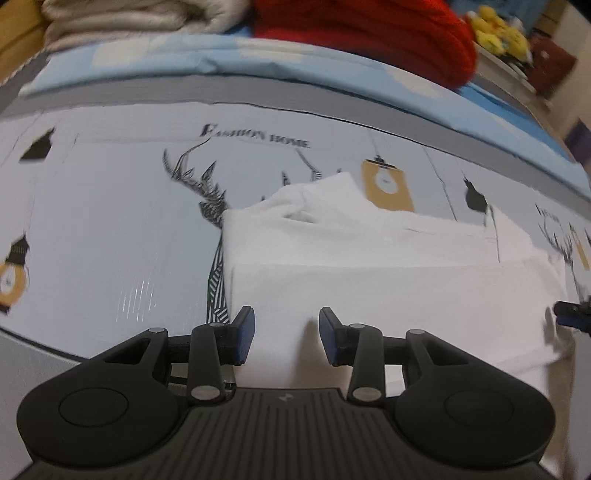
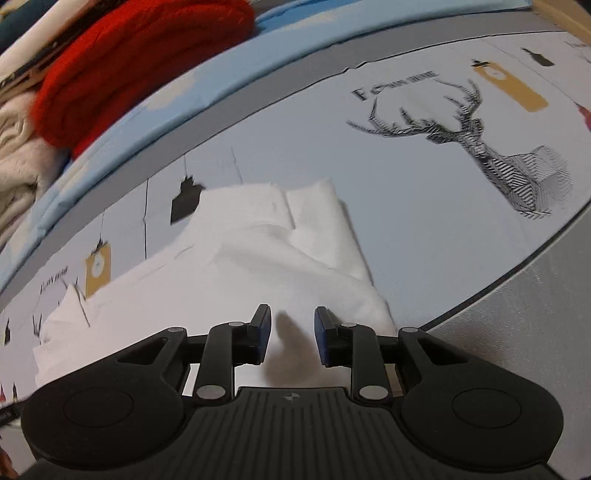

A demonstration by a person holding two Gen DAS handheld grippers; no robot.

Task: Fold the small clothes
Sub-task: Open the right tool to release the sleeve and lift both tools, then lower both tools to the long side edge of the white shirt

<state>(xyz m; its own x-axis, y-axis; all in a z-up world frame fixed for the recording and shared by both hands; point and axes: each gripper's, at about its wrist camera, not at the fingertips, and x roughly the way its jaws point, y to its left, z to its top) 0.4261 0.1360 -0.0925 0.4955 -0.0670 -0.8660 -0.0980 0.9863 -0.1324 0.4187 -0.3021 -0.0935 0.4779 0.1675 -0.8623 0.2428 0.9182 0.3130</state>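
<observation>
Left tool (image 1: 286, 334): hovering with its blue pads partly apart, gripping nothing; the near edge of the white garment (image 1: 388, 273) is lying below the gap
Right tool (image 2: 291, 334): also standing partly open, nothing clamped; white cloth is showing under the gap, a shadow falling between the pads
White garment (image 2: 258, 251): lying partly folded on the printed sheet (image 1: 110, 221), one flap doubled over at its far end, layers stacked along the near side
Printed sheet (image 2: 424, 221): spreading pale grey under the garment, showing a line-drawn deer (image 2: 480, 147), hanging lamp motifs and lettering
Beyond: a red knit (image 1: 369, 33) and a cream knit (image 1: 129, 18) are sitting piled on a light blue cover (image 1: 221, 62) at the far edge
</observation>
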